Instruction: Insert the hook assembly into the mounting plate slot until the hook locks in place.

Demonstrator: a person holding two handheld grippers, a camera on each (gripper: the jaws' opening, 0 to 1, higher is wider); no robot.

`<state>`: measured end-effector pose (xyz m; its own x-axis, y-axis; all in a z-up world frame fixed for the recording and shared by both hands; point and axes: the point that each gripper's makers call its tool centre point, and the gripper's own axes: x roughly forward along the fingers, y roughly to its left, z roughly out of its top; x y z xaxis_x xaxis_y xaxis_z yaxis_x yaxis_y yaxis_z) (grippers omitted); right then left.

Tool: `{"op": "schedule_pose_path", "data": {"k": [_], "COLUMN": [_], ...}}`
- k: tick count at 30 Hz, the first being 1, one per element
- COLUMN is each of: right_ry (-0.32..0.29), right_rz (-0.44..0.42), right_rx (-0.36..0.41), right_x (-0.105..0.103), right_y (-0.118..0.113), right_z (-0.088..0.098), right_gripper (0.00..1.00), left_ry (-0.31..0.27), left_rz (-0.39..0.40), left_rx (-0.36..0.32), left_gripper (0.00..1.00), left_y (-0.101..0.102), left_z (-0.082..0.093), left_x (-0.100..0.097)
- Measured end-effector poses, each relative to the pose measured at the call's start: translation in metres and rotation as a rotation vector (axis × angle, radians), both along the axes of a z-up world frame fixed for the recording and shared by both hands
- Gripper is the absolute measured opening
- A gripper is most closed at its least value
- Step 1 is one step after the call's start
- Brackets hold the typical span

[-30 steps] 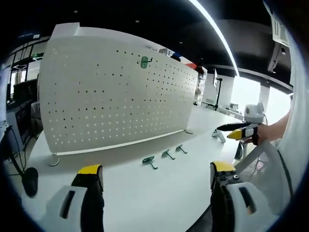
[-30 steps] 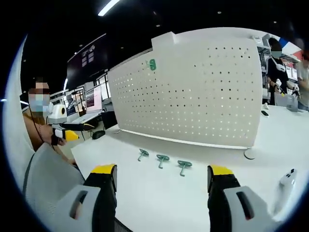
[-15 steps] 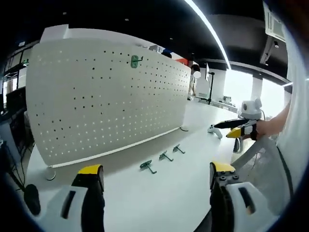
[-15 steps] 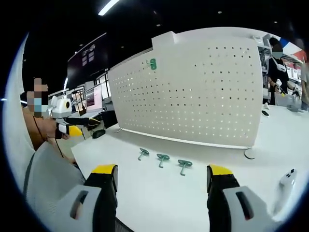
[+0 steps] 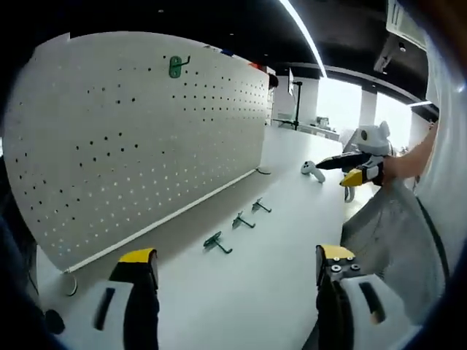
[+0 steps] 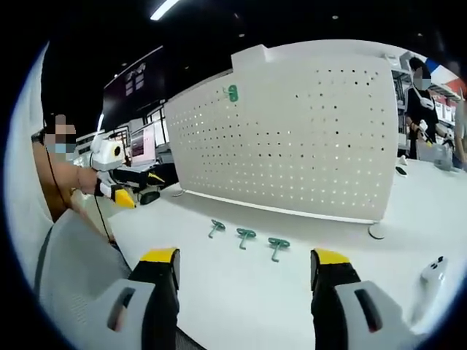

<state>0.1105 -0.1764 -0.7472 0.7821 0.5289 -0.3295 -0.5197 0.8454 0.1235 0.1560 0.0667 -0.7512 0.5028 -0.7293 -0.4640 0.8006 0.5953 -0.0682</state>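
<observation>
A white pegboard (image 5: 139,138) (image 6: 292,138) stands upright on the white table (image 5: 241,284) (image 6: 241,292). One green hook (image 5: 175,66) (image 6: 232,92) hangs near its top. Three green hooks lie in a row on the table in front of it: (image 5: 214,242), (image 5: 241,219), (image 5: 260,205), and in the right gripper view (image 6: 216,228), (image 6: 245,235), (image 6: 276,246). My left gripper (image 5: 230,266) is open above the table's near part, nothing between its jaws. My right gripper (image 6: 241,262) is open too, holding nothing; it shows at the right of the left gripper view (image 5: 352,165).
A white controller (image 5: 311,170) (image 6: 430,271) lies on the table past the hooks. The pegboard's round foot (image 6: 376,232) rests on the table. A person's arm and grey sleeve (image 6: 73,248) fill the left side. Another person (image 6: 422,102) stands behind the board at the right.
The left gripper's camera has swung closer to the pegboard and turned, so the board looms larger. In the right gripper view the left gripper has risen and moved right.
</observation>
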Motion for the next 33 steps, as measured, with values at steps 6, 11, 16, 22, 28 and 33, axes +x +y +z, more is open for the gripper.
{"op": "schedule_pose_path", "data": {"k": [6, 11, 16, 22, 28, 33], "right_ry": [0.003, 0.004, 0.007, 0.009, 0.009, 0.011], "right_rz": [0.002, -0.002, -0.002, -0.001, -0.001, -0.003], "right_rx": [-0.003, -0.003, -0.004, -0.007, -0.007, -0.007], "right_x": [-0.001, 0.0, 0.0, -0.001, -0.002, -0.002], "right_y": [0.001, 0.001, 0.001, 0.001, 0.001, 0.001], "right_z": [-0.002, -0.002, -0.003, -0.004, -0.004, -0.005], "right_gripper": [0.71, 0.71, 0.71, 0.71, 0.71, 0.71], "left_ry": [0.018, 0.037, 0.04, 0.049, 0.045, 0.042], "left_rz": [-0.041, -0.053, -0.089, -0.132, -0.171, -0.206], "left_rx": [0.046, 0.075, 0.116, 0.157, 0.196, 0.235], "left_gripper": [0.91, 0.92, 0.92, 0.92, 0.91, 0.91], "left_y": [-0.007, -0.01, -0.013, -0.014, -0.015, -0.015], "left_z": [-0.01, -0.016, -0.021, -0.028, -0.032, -0.038], "left_x": [0.004, 0.01, 0.011, 0.011, 0.013, 0.017]}}
